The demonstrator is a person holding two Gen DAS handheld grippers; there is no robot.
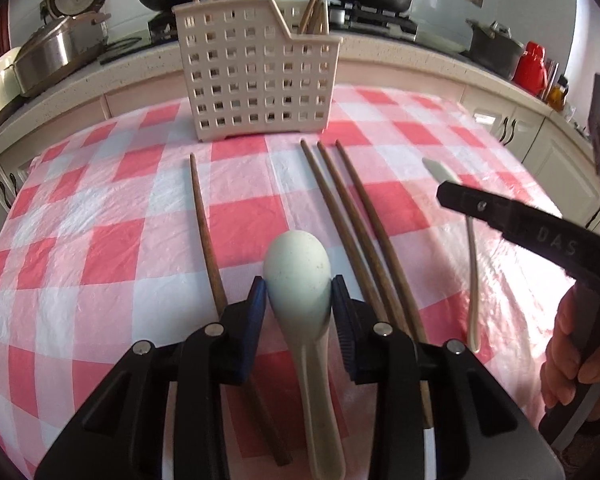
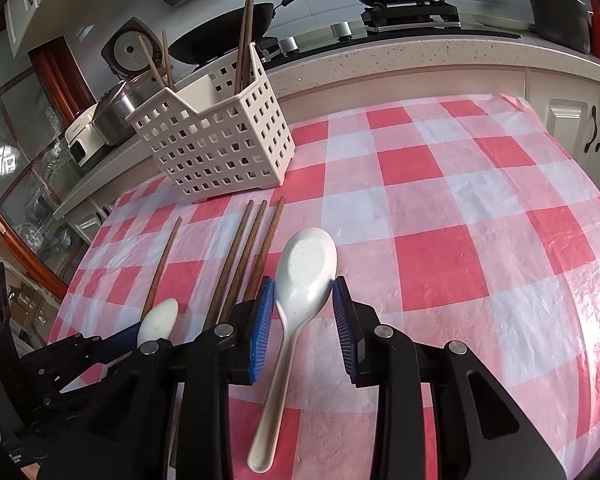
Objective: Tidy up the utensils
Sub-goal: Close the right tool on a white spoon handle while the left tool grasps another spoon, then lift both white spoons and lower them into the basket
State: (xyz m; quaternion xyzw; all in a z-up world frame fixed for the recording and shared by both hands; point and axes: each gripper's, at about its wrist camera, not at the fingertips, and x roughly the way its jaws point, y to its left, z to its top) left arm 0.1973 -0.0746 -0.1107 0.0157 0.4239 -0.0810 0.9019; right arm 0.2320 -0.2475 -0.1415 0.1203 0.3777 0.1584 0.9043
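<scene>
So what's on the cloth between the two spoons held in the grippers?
Three wooden chopsticks lie side by side between the left spoon and the right spoon, clearest in the right wrist view.

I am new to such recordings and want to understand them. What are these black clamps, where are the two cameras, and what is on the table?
No robot: a person holds one clamp-like tool in each hand, with a camera on each looking forward along it. The left tool grips a pale green spoon, bowl down; the right tool grips a white spoon, bowl up. Four wooden chopsticks lie on the checked cloth, before a holder with more chopsticks standing inside.
</scene>
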